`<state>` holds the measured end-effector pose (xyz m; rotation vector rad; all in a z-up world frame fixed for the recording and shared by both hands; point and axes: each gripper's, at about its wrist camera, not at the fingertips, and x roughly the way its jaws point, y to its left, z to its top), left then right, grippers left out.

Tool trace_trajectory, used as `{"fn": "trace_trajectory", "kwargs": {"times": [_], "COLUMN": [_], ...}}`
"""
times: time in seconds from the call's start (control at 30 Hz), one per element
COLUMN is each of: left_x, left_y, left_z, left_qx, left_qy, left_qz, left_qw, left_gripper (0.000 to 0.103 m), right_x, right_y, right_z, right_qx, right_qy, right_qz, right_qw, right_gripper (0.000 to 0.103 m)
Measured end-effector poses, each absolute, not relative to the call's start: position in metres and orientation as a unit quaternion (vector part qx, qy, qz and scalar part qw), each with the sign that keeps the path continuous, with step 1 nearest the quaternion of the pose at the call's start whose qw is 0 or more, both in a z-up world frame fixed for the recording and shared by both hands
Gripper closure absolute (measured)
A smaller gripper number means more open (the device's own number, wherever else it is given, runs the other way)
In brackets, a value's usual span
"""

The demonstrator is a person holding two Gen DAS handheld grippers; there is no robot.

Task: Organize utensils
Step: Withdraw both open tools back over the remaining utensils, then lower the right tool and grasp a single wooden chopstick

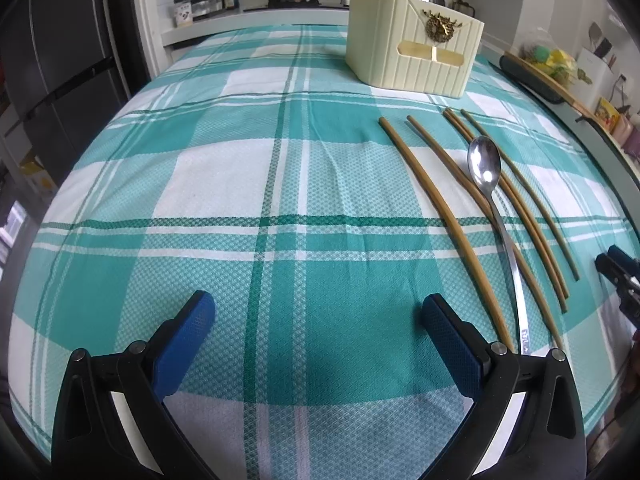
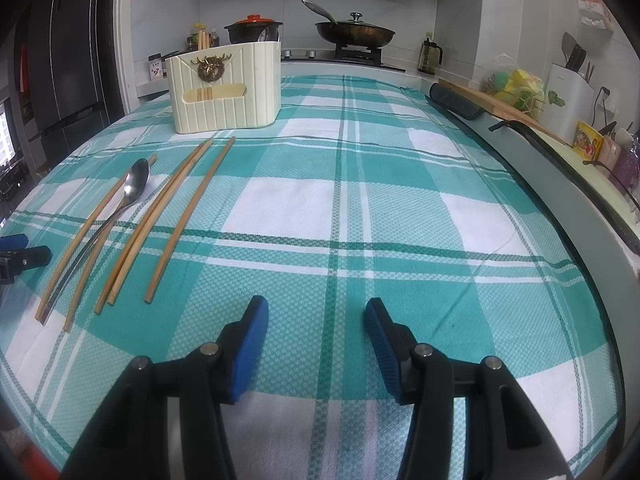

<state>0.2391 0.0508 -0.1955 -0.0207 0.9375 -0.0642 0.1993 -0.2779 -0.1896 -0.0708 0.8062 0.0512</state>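
Left wrist view: my left gripper [image 1: 318, 306] hangs over the checked cloth [image 1: 240, 184] with its jaws spread wide and nothing between the blue pads [image 1: 188, 344]. To its right lie five chopsticks [image 1: 444, 216] in a rough fan, and a steel spoon [image 1: 486, 172] rests across one of them, bowl toward the far end. The cream holder [image 1: 412, 48] stands upright beyond them, more chopsticks sticking out of its back. Right wrist view: my right gripper [image 2: 316, 308] is about half open, empty, over bare cloth. The chopsticks [image 2: 132, 236] and spoon [image 2: 134, 188] lie well to its left; the holder [image 2: 224, 88] stands behind them. Stove [image 2: 352, 54] with pans at the far edge.
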Motion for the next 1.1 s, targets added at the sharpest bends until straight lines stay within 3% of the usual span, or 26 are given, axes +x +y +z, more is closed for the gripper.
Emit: {"fn": "trace_trajectory", "kwargs": {"times": [0.33,0.67,0.87,0.93,1.0,1.1], "left_x": [0.244,0.289,0.292,0.291,0.290,0.288], "left_y": [0.052,-0.011,0.008,0.010,0.007,-0.002], "left_z": [-0.168,-0.184,-0.193,-0.193,-0.192,-0.189], "left_qx": [-0.092,0.035,0.003,0.005,0.010,0.022], "left_qy": [0.432,0.458,0.468,0.469,0.470,0.466], "left_qz": [-0.059,-0.023,0.000,0.000,-0.004,-0.019], "left_qw": [0.895,0.888,0.884,0.883,0.883,0.884], "left_gripper": [0.001,0.002,0.001,0.001,0.003,0.015], "right_x": [0.199,0.204,0.236,0.255,0.272,0.289], "right_y": [-0.278,-0.279,-0.225,-0.212,-0.201,-0.193], "right_z": [-0.190,-0.180,-0.156,-0.164,-0.174,-0.183], "right_qx": [-0.037,-0.013,-0.046,-0.050,-0.063,-0.064], "right_qy": [0.391,0.418,0.415,0.426,0.437,0.452], "right_qz": [0.023,0.010,0.118,0.129,0.129,0.141], "right_qw": [0.919,0.908,0.901,0.894,0.888,0.879], "right_gripper": [0.051,0.051,0.052,0.061,0.063,0.065]}}
